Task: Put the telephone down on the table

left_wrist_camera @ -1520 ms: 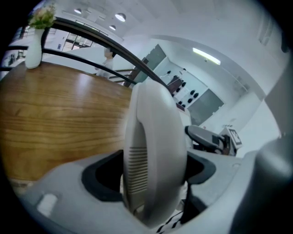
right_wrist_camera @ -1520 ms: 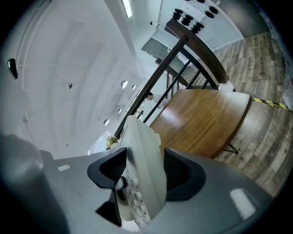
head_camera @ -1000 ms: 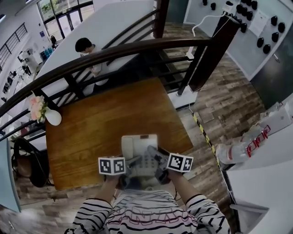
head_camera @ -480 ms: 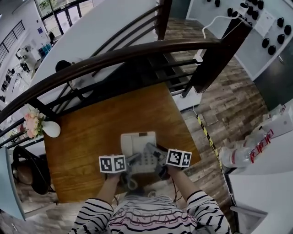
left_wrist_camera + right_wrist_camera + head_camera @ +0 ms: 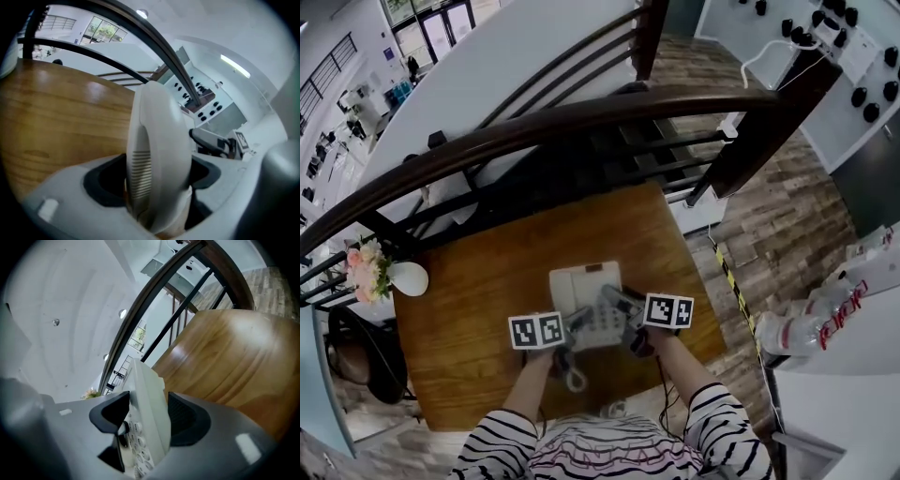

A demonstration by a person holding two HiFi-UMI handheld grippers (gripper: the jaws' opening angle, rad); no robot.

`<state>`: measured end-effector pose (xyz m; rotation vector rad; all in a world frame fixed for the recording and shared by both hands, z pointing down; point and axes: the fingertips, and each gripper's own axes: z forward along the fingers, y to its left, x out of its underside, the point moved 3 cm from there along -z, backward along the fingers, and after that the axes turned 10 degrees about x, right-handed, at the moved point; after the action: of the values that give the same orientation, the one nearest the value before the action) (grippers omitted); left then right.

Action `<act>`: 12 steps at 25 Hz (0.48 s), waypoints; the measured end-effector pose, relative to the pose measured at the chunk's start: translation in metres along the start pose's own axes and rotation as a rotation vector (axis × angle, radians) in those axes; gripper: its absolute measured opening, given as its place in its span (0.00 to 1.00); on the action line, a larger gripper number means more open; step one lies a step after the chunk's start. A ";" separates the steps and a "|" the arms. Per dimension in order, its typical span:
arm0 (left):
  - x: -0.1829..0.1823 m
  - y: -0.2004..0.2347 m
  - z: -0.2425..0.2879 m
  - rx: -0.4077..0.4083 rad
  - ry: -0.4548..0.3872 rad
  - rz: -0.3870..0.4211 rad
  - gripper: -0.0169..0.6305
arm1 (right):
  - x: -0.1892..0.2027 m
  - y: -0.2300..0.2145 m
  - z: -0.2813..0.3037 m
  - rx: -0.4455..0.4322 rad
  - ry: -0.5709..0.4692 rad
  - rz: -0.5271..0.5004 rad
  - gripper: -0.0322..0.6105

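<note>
A white telephone [image 5: 584, 298] with a keypad is over the near half of the wooden table [image 5: 478, 309], held from both sides. My left gripper [image 5: 570, 330] is shut on its left side, where the rounded white handset [image 5: 157, 154] fills the gap between the dark pads. My right gripper [image 5: 625, 319] is shut on the right edge of the telephone base [image 5: 149, 418], with keys showing by the jaw. A coiled cord [image 5: 575, 377] hangs off the near end. I cannot tell whether the base touches the tabletop.
A white vase with pink flowers [image 5: 392, 276] stands at the table's left edge. A dark curved railing [image 5: 581, 112] runs behind the table. A dark chair [image 5: 352, 347] is at the left. Wood floor with striped tape [image 5: 733, 286] lies to the right.
Both grippers and the telephone have moved farther in from the table's near edge. The coiled cord now shows behind them. The person behind the railing is out of view.
</note>
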<state>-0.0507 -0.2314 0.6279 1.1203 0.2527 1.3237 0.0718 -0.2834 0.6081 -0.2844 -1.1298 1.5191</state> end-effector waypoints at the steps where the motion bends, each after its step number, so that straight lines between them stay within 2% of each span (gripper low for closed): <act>1: -0.006 0.006 0.003 -0.007 -0.003 -0.003 0.60 | -0.005 -0.002 0.009 -0.003 0.005 -0.001 0.45; 12: -0.062 0.048 0.029 -0.071 -0.009 -0.011 0.60 | -0.046 -0.013 0.076 0.025 0.030 -0.004 0.46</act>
<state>-0.0793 -0.3060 0.6516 1.0636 0.2028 1.3080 0.0396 -0.3615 0.6381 -0.2869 -1.0866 1.5193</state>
